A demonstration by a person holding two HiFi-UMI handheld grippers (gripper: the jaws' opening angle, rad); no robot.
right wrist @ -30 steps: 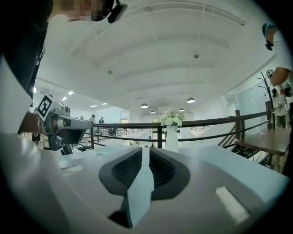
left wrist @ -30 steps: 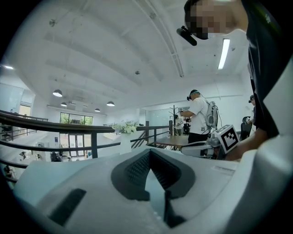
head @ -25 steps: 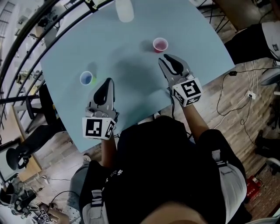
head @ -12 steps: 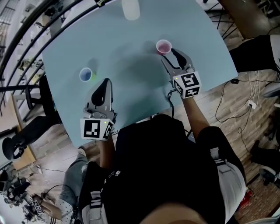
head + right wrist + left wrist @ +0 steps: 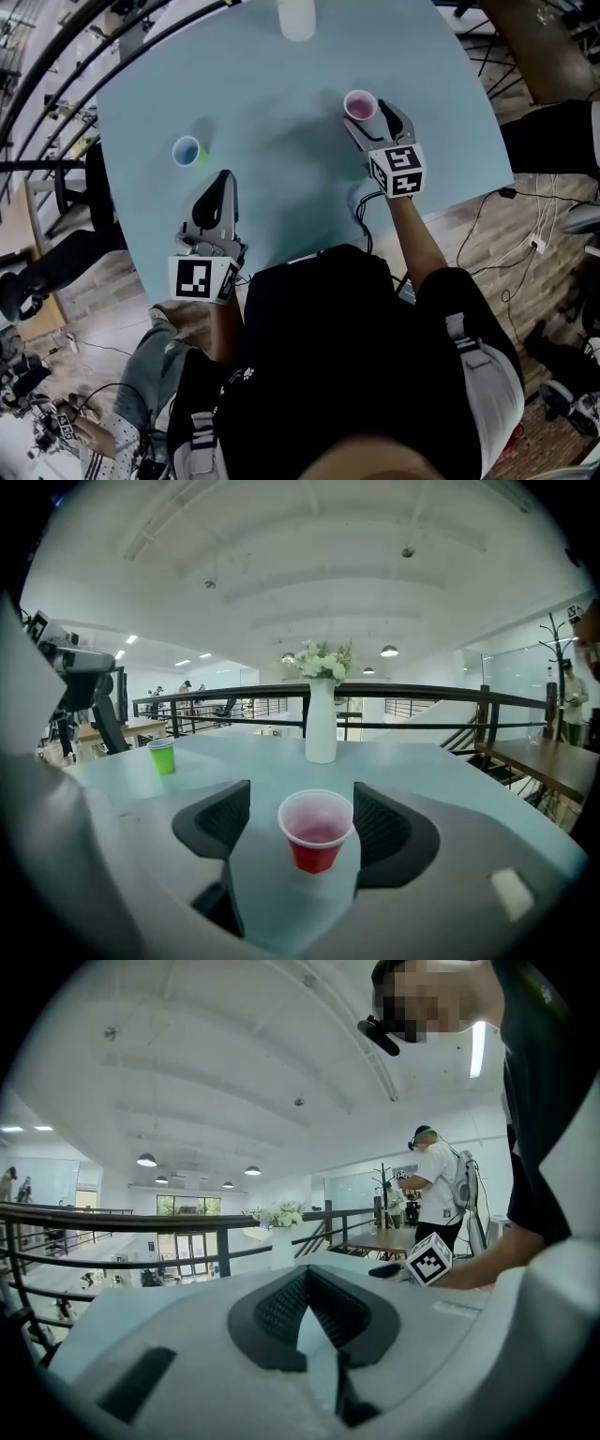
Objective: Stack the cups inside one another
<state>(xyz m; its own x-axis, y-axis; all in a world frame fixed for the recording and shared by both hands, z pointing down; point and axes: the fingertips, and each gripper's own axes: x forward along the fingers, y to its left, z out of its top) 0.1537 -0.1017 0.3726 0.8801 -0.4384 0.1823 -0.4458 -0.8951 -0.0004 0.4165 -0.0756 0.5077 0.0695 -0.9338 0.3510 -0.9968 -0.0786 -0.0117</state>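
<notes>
Just this side of the white vase (image 5: 296, 17), and a touch to its right on the pale blue table (image 5: 281, 159), stands the red cup (image 5: 317, 832), upright with its mouth up. My right gripper (image 5: 368, 114) sits around it, one jaw on either side; those jaws have just been opening and stand wide, with table showing between each dark pad (image 5: 382, 825) and the cup wall, so the cup is between the fingers but I have no hold on it. Through the right gripper view the vase lines up almost directly behind the cup, with flowers in its top.

Well to the left of the vase, and nearer me than it, stands the green cup (image 5: 190, 152), also upright; its rim reads blue from above, which looks to me like a second cup nested in it, though I cannot be sure at this size; it is well apart from the red cup.

Nearer me again than the green cup, and left of the vase's line, my left gripper (image 5: 225, 180) hangs over the table near the edge on my side. Its own view shows the fingertips drawn together to a point with nothing caught between them, only a sliver of table visible below the tips; it touches neither cup.
</notes>
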